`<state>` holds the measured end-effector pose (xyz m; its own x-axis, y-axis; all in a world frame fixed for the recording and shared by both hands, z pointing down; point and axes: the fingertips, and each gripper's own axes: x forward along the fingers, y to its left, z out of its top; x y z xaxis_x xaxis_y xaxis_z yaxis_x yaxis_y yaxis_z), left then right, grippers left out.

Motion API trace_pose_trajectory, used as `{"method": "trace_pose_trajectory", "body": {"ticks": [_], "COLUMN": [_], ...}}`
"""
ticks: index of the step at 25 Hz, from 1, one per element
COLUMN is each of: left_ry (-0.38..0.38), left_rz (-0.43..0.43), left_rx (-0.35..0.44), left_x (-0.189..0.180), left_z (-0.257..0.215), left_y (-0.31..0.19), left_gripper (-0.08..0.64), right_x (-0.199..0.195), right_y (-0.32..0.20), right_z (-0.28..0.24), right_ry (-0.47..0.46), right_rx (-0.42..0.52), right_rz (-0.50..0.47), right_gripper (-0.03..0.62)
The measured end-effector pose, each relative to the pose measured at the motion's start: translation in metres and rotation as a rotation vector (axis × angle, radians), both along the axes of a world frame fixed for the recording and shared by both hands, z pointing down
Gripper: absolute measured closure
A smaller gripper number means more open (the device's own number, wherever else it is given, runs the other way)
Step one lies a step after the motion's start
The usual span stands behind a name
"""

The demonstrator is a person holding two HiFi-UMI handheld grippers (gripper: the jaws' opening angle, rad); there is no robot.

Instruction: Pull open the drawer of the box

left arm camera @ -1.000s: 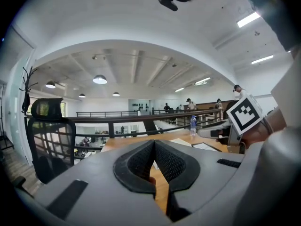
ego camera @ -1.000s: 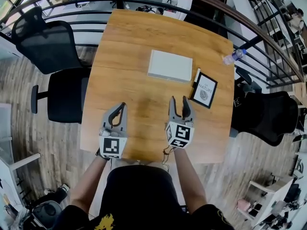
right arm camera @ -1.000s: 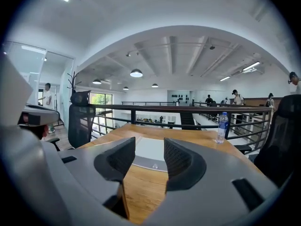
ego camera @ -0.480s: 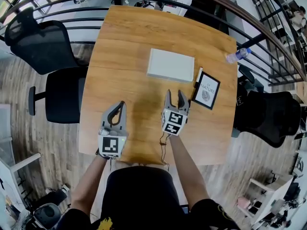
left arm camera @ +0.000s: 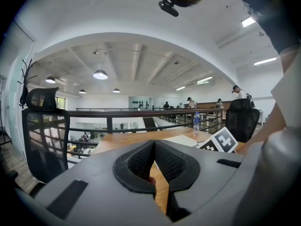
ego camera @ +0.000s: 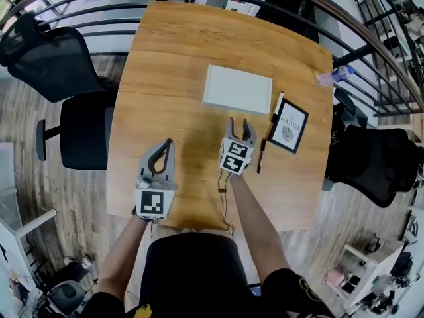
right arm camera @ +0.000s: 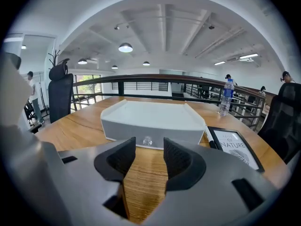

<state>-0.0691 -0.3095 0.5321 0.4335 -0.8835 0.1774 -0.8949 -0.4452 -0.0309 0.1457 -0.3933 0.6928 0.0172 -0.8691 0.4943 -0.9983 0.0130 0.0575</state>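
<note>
Drawer knob sits just ahead of R gripper, jaws wide apart, empty.

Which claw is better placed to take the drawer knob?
Right: the right claw faces the box, open, the knob straight ahead of its jaws. The left claw is shut, farther back.

Flat white box mid-table, drawer shut, clear knob.
</note>
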Motion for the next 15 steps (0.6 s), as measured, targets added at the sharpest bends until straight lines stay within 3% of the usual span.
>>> {"method": "trace_pose_trajectory", "body": {"ticks": [15], "left_ry": [0.007], "left_rz": [-0.01], "left_rx": [-0.035], "left_x": [0.002], "left_z": [0.013], "left_y": [-0.003], "left_gripper": [0.551], "right_x": [-0.003], "right_y": [-0.031], "right_z": [0.03], "right_ry": [0.009], "right_rx": [-0.066], "right_rz": [-0.007], "right_gripper": [0.445]}}
